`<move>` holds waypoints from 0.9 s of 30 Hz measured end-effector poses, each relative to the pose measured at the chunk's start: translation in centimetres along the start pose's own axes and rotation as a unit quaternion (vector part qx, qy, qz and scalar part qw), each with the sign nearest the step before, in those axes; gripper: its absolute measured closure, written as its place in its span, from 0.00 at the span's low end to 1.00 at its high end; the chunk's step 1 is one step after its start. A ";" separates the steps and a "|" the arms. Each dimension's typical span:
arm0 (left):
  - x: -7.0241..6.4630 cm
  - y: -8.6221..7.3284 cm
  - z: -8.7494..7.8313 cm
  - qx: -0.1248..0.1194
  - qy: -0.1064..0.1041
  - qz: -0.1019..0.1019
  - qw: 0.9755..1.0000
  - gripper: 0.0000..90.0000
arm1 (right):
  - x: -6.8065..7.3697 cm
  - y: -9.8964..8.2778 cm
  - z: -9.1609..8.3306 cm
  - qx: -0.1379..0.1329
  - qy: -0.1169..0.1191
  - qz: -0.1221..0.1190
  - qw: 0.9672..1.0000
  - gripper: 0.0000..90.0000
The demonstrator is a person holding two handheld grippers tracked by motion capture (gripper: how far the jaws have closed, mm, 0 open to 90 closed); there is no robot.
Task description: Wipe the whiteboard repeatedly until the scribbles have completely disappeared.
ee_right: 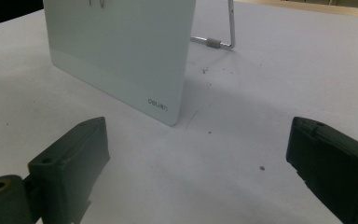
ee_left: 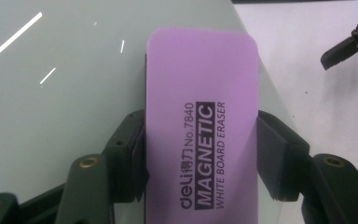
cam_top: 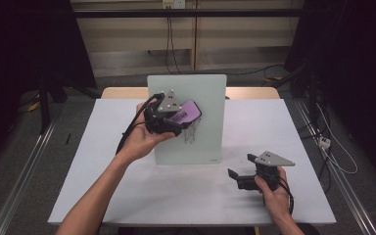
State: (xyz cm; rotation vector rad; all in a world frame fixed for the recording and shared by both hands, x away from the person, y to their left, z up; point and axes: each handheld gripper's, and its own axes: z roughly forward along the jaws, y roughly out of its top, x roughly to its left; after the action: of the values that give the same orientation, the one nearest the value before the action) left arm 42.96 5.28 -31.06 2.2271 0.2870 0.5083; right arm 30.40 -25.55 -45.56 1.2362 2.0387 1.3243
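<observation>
A: We start with the desk [cam_top: 127,186], a white sheet running out to pale wood at the far edge, and dark floor with cables around it. On it stands the whiteboard [cam_top: 210,112], upright on a wire stand [ee_right: 223,32] that we can see behind it from the right gripper view.

B: That same view gives us the "deli" mark at the board's lower corner and small dark specks on the desk beside it. What sits in front of the board?

A: Our left claw [cam_top: 174,120], raised against the board's face, blocks part of a dark scribble [cam_top: 190,134] drawn there. It is clamped on the purple eraser [cam_top: 186,113].

B: From the left gripper view we read the eraser [ee_left: 200,116] as "MAGNETIC WHITE BOARD ERASER", with both jaws pressed to its long sides and its pad side against the board. The high view is too small for that lettering.

A: And our right claw [cam_top: 242,169]?

B: It rests low over the desk, near the board's lower right corner, well apart from the eraser. Its jaws stand wide apart with nothing between them. The left gripper view also catches it far off at the upper right.
</observation>
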 end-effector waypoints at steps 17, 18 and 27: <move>-3.6 -0.8 3.6 0.047 -0.036 0.034 0.998 0.46 | -0.1 0.0 -0.2 -0.002 0.000 0.000 1.000 0.06; -3.8 -1.0 3.7 0.051 -0.037 0.035 0.997 0.46 | -0.1 0.0 -0.2 -0.002 0.000 0.000 1.000 0.06; -3.0 -0.8 2.9 0.053 -0.034 0.022 0.998 0.46 | -0.1 0.0 -0.2 -0.003 -0.001 -0.001 1.000 0.06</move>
State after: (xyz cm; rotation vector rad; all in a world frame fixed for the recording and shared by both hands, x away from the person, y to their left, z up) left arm 41.55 2.75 -34.22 2.3538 0.2356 0.4491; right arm 30.31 -25.77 -45.52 1.2313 2.0333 1.3260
